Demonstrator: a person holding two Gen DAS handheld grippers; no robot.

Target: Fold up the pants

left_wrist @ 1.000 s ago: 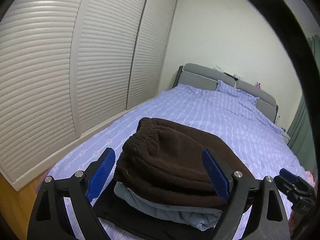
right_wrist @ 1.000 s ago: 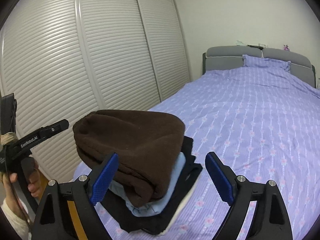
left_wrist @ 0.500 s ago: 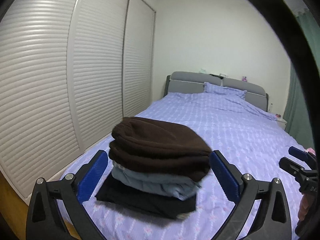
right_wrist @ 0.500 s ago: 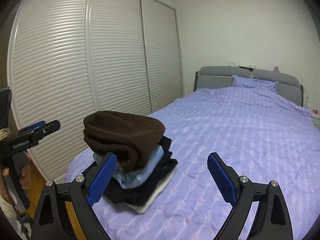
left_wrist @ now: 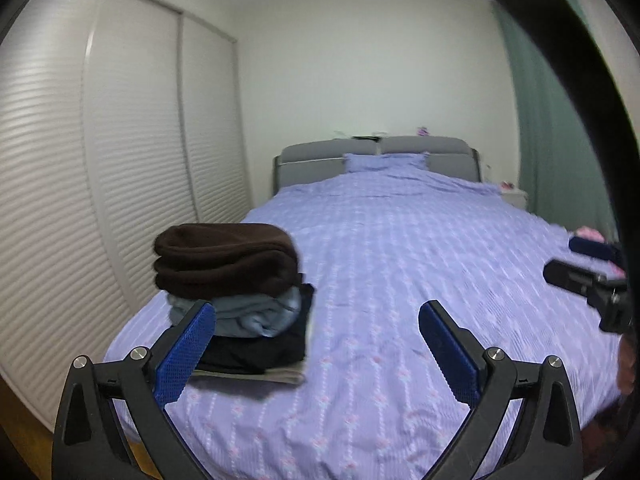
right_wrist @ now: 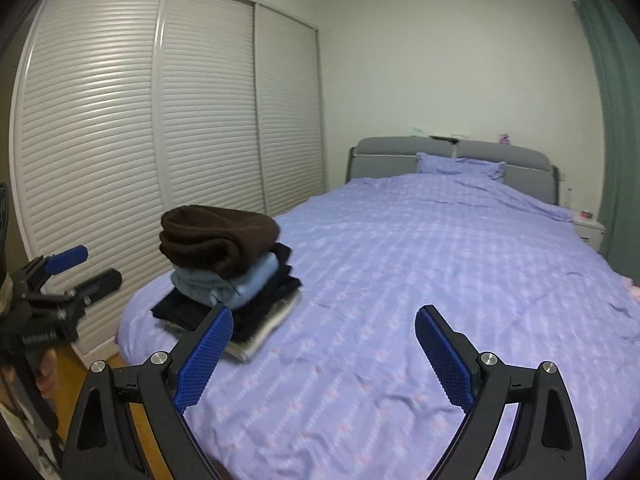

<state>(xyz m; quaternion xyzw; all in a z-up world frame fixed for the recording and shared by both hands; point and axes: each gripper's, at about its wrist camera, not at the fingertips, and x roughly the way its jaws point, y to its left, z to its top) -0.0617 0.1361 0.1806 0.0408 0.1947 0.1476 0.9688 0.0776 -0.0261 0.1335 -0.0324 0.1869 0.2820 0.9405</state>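
While both grippers have drawn back, left gripper (left_wrist: 316, 344) spread empty, right gripper (right_wrist: 322, 346) likewise, folded pants (left_wrist: 226, 258) stacked.

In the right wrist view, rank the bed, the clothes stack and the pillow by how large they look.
1. bed, filling most of the frame.
2. clothes stack, near the bed's foot corner.
3. pillow, at the headboard.
The pillow lies much farther from the camera, so its small look may mislead.

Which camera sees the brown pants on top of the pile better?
The right wrist view: there the brown pants show their folded end and top, clear of the blue fingers. The left wrist view shows them side-on and a little blurred, atop the same pile.
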